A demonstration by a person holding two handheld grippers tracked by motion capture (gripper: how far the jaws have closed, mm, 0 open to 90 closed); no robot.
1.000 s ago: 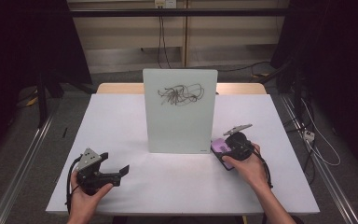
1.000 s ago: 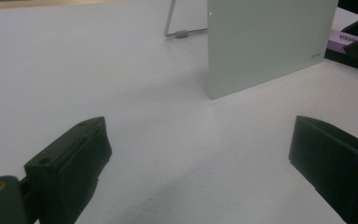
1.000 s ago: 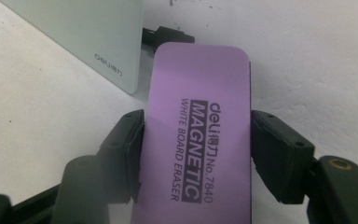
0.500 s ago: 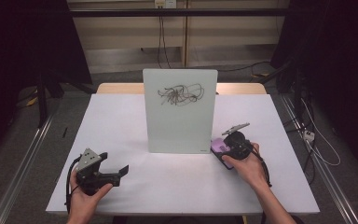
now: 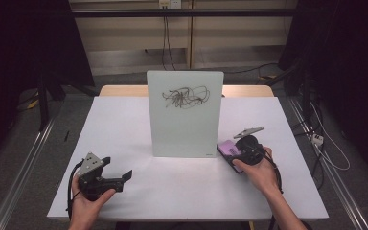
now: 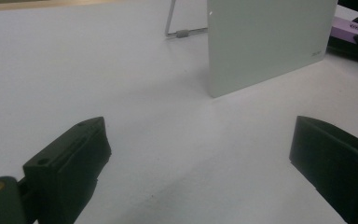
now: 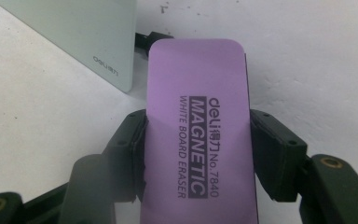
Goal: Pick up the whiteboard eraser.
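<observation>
Eraser (image 7: 198, 135): purple magnetic whiteboard eraser, printed face up, lying on the counter at the lower right corner of the whiteboard; in the high view (image 5: 230, 148) it sits just beside that corner.
Right hand-held gripper (image 7: 198, 154): jaws have just been closing and now pinch the eraser across its width, one black pad on each long side. Pads pressed flat against both edges.
Right hand (image 5: 256, 170): wrapped round the gripper body, forearm coming in from the bottom right edge of the counter.
Left hand-held gripper (image 5: 122, 176): jaws spread wide, nothing between them, just bare counter showing between the two pads in the left gripper view (image 6: 200, 154). Points toward the board's lower edge, well apart from it.
Left hand (image 5: 88, 201): holds that gripper low at the front left of the counter.
Whiteboard (image 5: 184, 115): pale green-white panel, standing upright near the middle of the counter, propped on a wire stand (image 6: 179, 32) behind it. Black scribble (image 5: 184, 97) across its upper part.
Counter (image 5: 120, 124): white top, a strip of wood showing at the far edge.
Cable: trails from the right gripper off the counter's right side.
</observation>
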